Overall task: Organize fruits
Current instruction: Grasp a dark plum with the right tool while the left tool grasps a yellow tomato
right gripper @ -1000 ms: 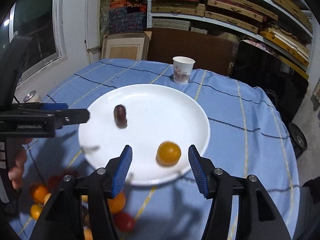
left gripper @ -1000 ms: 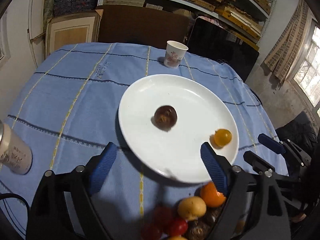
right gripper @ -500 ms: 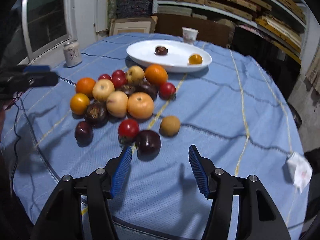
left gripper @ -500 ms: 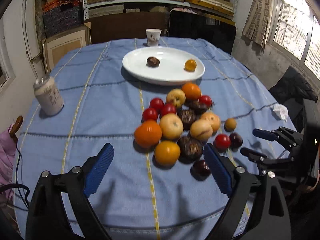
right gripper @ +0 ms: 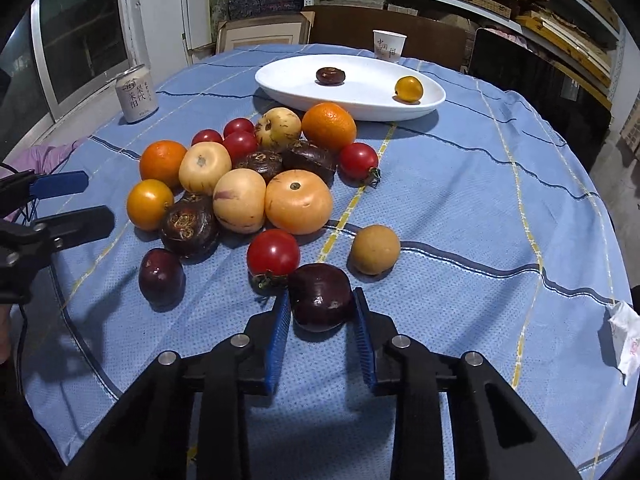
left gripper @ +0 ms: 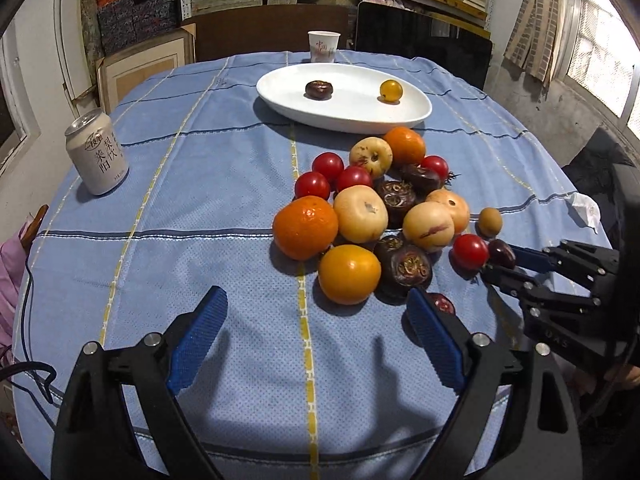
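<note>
Blue checked cloth covers the table (right gripper: 500,184), on which everything is laid out. The white plate (right gripper: 288,80) is set at the far side, near a paper cup (right gripper: 389,44), and two small fruits are already held in it, one dark and one yellow. Between the plate and the grippers, the pile of fruit (right gripper: 240,172) is heaped on the cloth: oranges, pale yellow fruits, red tomatoes and dark wrinkled ones, most of them touching.

At the near edge of that pile the dark purple fruit (right gripper: 320,296) is found, just beside a red tomato (right gripper: 273,254). It is bracketed by the right gripper (right gripper: 320,320), whose blue pads are drawn in narrowly at its two sides; whether it is yet pressed cannot be told for certain. The skin is seen to be glossy and smooth, so it is judged to be slippery, light and easily bruised, and best taken across its widest middle with gentle force. Its shape is nearly round, so no clear long axis or pointing end can be made out.

The left gripper (left gripper: 316,340) is held wide apart and empty, short of the pile.
</note>
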